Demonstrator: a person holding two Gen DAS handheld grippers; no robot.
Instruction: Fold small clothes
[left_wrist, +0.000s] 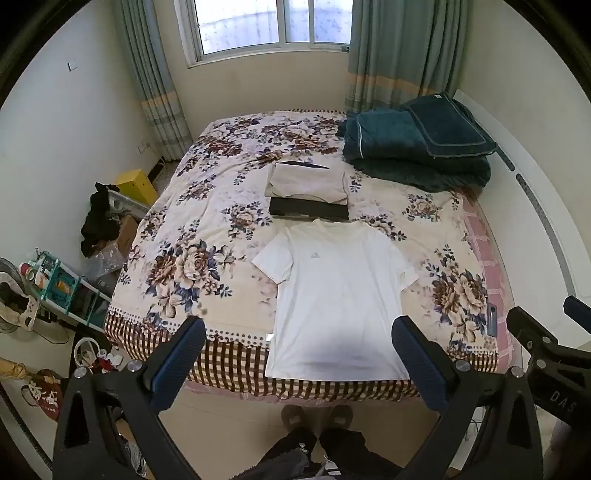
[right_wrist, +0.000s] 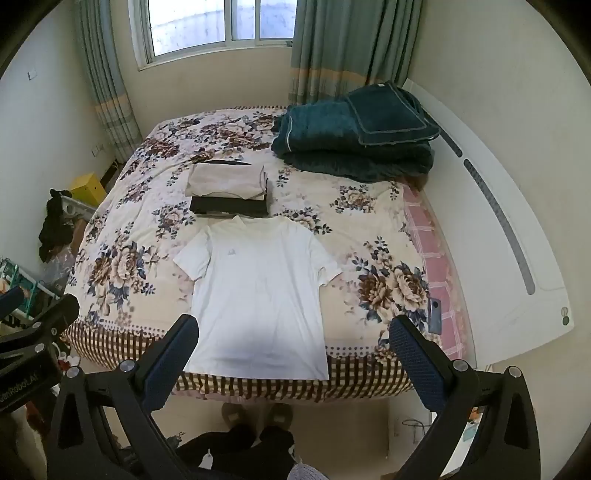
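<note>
The flat-spread white cotton short-sleeved T-shirt (left_wrist: 338, 295) looks light and limp, best pinched at sleeve or hem edges; both grippers' jaws gape empty.

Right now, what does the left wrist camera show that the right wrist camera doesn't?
Only the left wrist view shows the fan and the full teal rack on the floor beside the bed. Only the right wrist view shows the whole white headboard. Both share the flat white T-shirt, the folded stack, the teal quilt and a phone, with the left gripper and right gripper open.
</note>
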